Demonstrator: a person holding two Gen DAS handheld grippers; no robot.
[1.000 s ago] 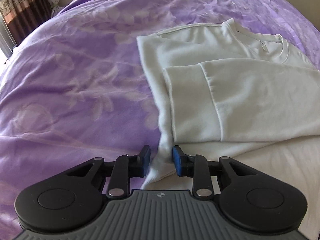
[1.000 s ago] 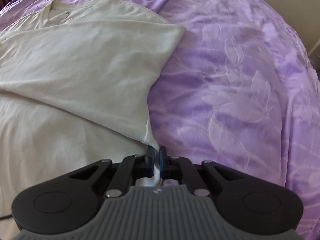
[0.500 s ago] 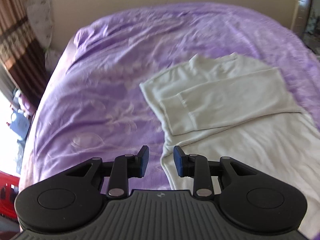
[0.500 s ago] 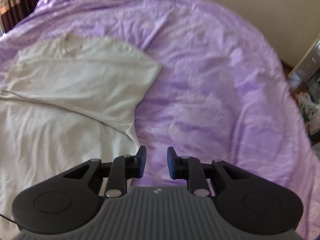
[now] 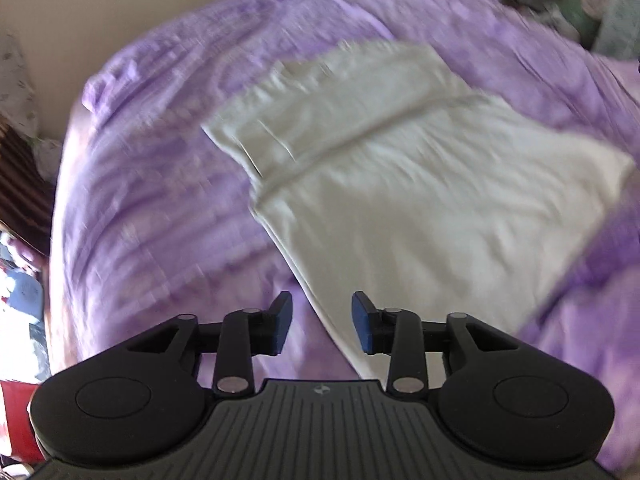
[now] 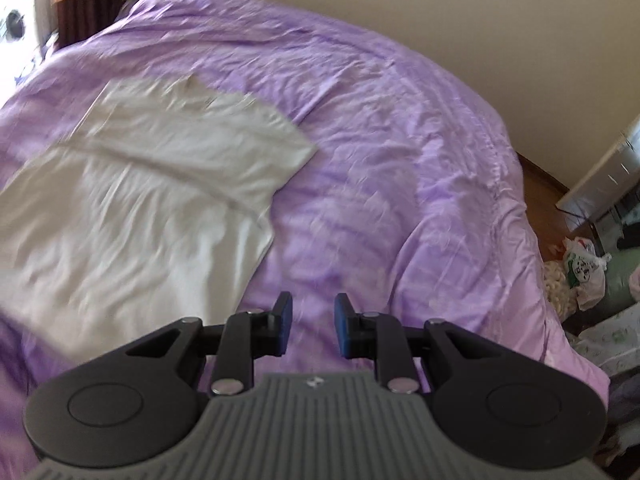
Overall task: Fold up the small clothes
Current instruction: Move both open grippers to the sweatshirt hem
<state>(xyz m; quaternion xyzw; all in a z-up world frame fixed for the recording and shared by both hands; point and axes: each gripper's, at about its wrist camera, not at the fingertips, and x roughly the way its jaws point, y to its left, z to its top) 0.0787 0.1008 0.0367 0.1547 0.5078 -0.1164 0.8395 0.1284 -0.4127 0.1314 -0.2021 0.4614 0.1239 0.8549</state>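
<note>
A pale cream long-sleeved top point(image 5: 400, 184) lies flat on the purple bedspread point(image 5: 160, 200) with its sleeves folded across the chest. It also shows in the right wrist view point(image 6: 132, 200). My left gripper point(image 5: 322, 326) is open and empty, held above the top's near left edge. My right gripper point(image 6: 313, 326) is open and empty, above bare bedspread point(image 6: 400, 200) to the right of the top. Both views are blurred by motion.
A beige wall point(image 6: 360, 8) stands behind the bed. Dark curtains point(image 6: 86, 8) hang at the far left. Past the bed's right edge are wooden floor, a white cabinet point(image 6: 604, 176) and plastic bags point(image 6: 584, 272). Clutter lies at the left view's top right point(image 5: 580, 4).
One second ago the right gripper was shut on the top's sleeve edge and the left straddled its side. Both are now open, let go, and have pulled back and up from the top.
</note>
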